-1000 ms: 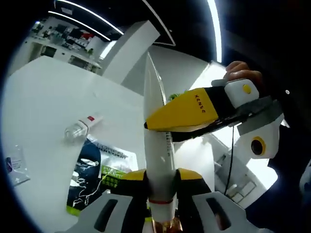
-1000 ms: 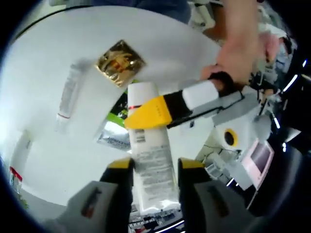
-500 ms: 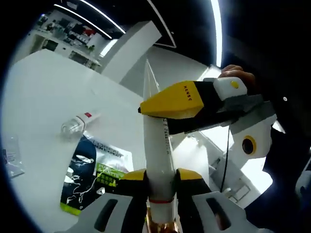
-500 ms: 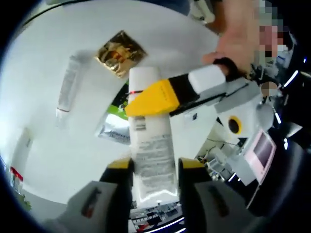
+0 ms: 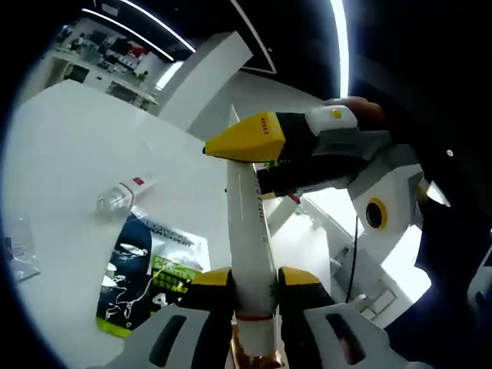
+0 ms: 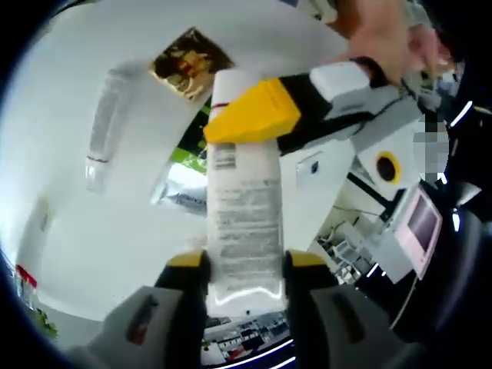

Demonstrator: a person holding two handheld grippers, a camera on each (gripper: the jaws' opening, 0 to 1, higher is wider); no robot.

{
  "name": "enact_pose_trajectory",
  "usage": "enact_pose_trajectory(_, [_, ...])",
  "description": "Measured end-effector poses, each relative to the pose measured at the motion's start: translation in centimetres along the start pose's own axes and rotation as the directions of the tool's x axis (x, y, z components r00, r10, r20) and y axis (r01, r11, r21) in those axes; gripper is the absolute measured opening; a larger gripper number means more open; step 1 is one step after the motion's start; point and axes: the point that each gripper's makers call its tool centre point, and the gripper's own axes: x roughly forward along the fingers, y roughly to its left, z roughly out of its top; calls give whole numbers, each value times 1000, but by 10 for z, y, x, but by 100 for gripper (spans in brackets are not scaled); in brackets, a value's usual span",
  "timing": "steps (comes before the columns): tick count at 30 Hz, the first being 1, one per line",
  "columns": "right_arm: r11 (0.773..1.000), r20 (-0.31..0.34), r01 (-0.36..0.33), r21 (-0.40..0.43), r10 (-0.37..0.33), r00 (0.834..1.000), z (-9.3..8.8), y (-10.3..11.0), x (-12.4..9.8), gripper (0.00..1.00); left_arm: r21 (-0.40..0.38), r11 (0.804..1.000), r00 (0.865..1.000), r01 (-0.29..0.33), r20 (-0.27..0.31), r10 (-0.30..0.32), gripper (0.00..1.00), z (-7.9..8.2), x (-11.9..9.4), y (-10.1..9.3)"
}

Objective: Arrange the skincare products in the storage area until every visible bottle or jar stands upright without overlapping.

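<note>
Left gripper view: your left gripper [image 5: 254, 288] pinches the lower end of a white tube [image 5: 247, 238] just above its red band, at bottom centre of the frame. The tube runs up the middle, seen edge-on. Your right gripper [image 5: 254, 150] enters from the right and clamps the tube near its upper end, its yellow tip at upper centre. On the white surface [image 5: 77, 146] at left lie a clear tube [image 5: 123, 196] with a red label and, below it, a dark blue and green sachet [image 5: 146, 273].

Right gripper view: your right gripper [image 6: 244, 269] pinches the flat crimped end of the white tube [image 6: 244, 223] at bottom centre; the printed face of the tube fronts the camera. Your left gripper [image 6: 246, 119] comes in from the right and grips the tube near its far end. A gold sachet [image 6: 188, 61] lies at upper centre, a long translucent tube [image 6: 104, 127] at upper left, and a silver and green sachet [image 6: 181, 192] just left of the held tube.
</note>
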Motion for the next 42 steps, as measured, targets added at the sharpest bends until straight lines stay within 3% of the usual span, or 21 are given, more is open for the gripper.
enact_pose_trajectory(9, [1000, -2, 11, -8, -11, 1000, 1, -5, -3, 36, 42, 999, 1000, -20, 2, 20, 20, 3, -1, 7])
enact_pose_trajectory(16, [997, 6, 37, -60, -37, 999, 5, -9, -7, 35, 81, 996, 999, -49, -16, 51, 22, -1, 1, 12])
enact_pose_trajectory(22, [996, 9, 42, -78, -42, 999, 8, -10, -7, 35, 53, 997, 998, -50, -25, 52, 22, -3, 1, 14])
enact_pose_trajectory(31, [992, 17, 63, -114, -62, 998, 17, -16, -11, 35, 55, 997, 998, -52, 26, 50, 22, 15, 1, 9])
enact_pose_trajectory(38, [986, 8, 79, -150, -78, 997, 18, -17, -13, 36, 121, 991, 998, -51, 42, 47, 18, 15, 1, 5])
enact_pose_trajectory(42, [984, 3, 82, -156, -83, 997, 20, -16, -12, 37, 94, 995, 999, -35, 32, 32, 16, 13, 2, 3])
